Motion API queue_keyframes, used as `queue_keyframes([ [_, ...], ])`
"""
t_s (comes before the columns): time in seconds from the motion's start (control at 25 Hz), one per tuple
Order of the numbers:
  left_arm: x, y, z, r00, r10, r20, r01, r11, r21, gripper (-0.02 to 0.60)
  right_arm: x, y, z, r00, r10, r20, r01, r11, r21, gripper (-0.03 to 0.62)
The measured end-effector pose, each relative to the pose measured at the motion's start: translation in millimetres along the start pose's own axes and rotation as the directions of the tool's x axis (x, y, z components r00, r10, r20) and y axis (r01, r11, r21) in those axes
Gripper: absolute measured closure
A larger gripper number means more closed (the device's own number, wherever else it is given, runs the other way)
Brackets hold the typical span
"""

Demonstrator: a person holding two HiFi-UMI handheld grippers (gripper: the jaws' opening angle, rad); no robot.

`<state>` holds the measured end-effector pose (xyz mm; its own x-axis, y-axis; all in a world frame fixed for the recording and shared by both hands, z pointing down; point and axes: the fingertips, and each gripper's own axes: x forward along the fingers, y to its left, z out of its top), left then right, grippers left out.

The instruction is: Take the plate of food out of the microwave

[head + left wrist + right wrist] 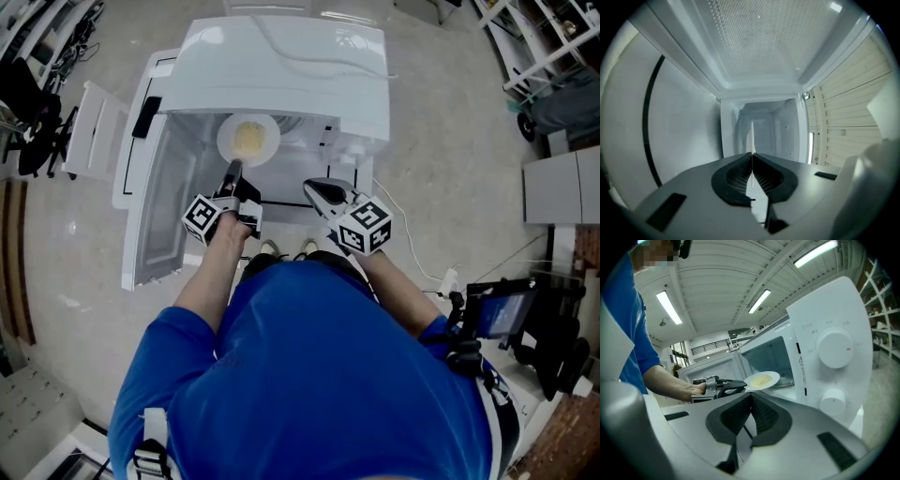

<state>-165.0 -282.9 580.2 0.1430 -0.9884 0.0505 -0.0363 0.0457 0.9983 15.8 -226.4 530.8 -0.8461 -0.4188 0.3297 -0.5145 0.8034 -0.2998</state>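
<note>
Bright overhead tube lights point(669, 307); fisheye-warped edges, perhaps slightly soft.

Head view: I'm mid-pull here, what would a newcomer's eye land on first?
The white plate of yellow food stands out first, at the mouth of the open white microwave, pinched at its near rim by the left tool. Next come the door, standing wide open at the left, and the right tool, shut and empty, in front of the control panel.
</note>
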Motion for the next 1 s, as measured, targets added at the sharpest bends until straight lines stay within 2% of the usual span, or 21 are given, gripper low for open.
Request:
queue_keyframes([
  [0.2,-37.4,-14.4,-5.6,0.999,-0.026,0.048,0.027,1.000,-0.014,0.565,-9.3,-3.5,-15.9,0.999,0.034,-0.004,-0.034,0.997,0.065,0.592],
  [0.44,-80.3,-23.9,-5.8,0.995,-0.035,0.093,0.037,0.999,-0.014,0.565,-22.6,-1.4,-23.2,0.999,0.054,0.006,-0.054,0.994,0.094,0.592],
  [0.76,-130.2,-30.3,-18.3,0.996,-0.067,0.057,0.069,0.997,-0.023,0.565,-52.6,22.3,-31.1,0.998,0.002,0.056,-0.009,0.992,0.124,0.592],
  [1.0,-182.2,-37.2,-24.8,0.995,-0.096,-0.008,0.096,0.995,-0.020,0.565,-75.3,69.7,-48.7,0.994,-0.052,0.094,0.036,0.985,0.171,0.592],
])
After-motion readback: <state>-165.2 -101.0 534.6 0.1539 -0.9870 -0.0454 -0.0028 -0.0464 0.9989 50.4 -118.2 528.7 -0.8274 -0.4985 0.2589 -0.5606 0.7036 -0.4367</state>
